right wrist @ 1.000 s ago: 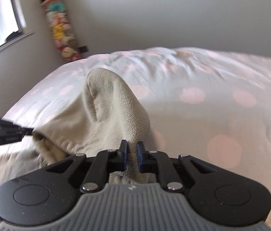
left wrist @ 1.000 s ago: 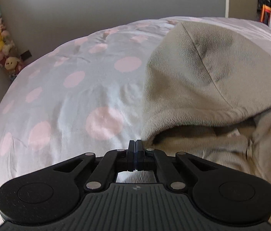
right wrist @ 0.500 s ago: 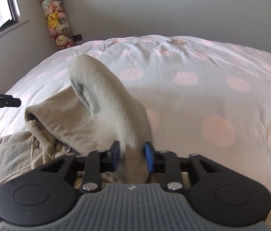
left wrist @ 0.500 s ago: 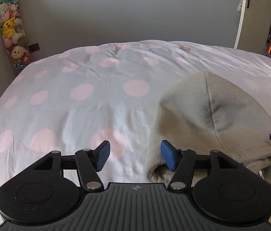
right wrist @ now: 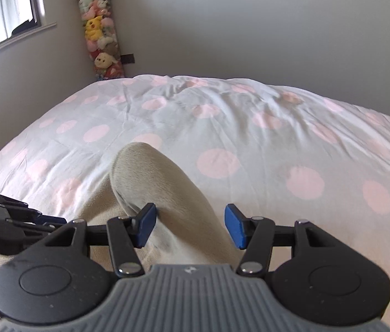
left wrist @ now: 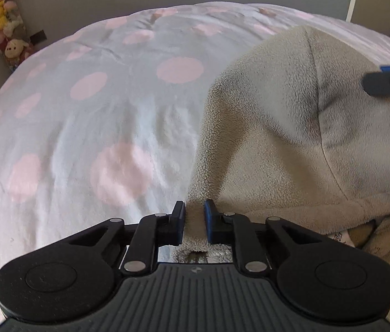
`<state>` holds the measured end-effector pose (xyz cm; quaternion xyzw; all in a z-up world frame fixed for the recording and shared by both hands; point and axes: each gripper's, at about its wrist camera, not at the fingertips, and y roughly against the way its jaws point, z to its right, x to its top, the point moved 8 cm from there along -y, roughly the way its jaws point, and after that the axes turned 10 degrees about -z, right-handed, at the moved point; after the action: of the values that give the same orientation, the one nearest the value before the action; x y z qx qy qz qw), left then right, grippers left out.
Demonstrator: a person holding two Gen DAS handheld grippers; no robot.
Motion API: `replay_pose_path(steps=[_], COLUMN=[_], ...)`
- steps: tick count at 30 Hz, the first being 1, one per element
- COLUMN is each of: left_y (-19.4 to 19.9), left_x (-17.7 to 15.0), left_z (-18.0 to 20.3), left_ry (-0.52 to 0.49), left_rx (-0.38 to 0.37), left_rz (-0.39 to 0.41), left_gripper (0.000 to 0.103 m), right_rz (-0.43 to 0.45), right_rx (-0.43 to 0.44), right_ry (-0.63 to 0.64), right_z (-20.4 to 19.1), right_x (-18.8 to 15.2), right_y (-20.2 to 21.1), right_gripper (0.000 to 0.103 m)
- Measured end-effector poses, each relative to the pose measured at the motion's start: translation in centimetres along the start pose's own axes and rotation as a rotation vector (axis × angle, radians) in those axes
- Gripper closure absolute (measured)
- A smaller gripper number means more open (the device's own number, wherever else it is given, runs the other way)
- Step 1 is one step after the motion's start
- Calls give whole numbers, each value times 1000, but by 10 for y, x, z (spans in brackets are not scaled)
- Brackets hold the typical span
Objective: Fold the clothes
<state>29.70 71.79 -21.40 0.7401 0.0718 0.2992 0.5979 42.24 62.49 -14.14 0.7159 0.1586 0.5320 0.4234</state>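
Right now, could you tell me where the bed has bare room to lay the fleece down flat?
The duvet lies bare from the fleece hoodie towards the wall with the plush-toy column, and across to the far right. It is crowded nearest the person: the left tongs pinch the hood's edge and the right tongs straddle the fleece, open.

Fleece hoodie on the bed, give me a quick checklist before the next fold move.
1. Left gripper pinching the edge of the fleece hoodie: ok, its jaws have just closed on the fabric.
2. Right gripper gripping: not ok, its jaws have just been opening and stand apart, fleece between them unpressed.
3. Hood flat: not ok, it stands humped.
4. Spotted duvet beyond the hoodie bare for laying the fold: ok.
5. Sleeves and hem placement: cannot tell, out of view.
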Motion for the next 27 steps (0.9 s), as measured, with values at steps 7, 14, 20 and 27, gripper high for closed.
replay_pose_path(steps=[7, 14, 20, 27], left_y=[1, -3, -7, -3], left_x=[-8, -13, -12, -10], left_z=[8, 4, 1, 3], left_ry=[-22, 9, 16, 5], left_rx=[56, 12, -20, -3], left_rz=[26, 60, 63, 78], left_gripper=[93, 93, 93, 93], right_rz=[-39, -82, -139, -97], right_rx=[-110, -196, -106, -73], right_ry=[221, 373, 288, 376], right_z=[-39, -48, -45, -65], right_x=[33, 55, 57, 36], right_y=[-31, -51, -63, -30], right_gripper=[31, 27, 72, 89])
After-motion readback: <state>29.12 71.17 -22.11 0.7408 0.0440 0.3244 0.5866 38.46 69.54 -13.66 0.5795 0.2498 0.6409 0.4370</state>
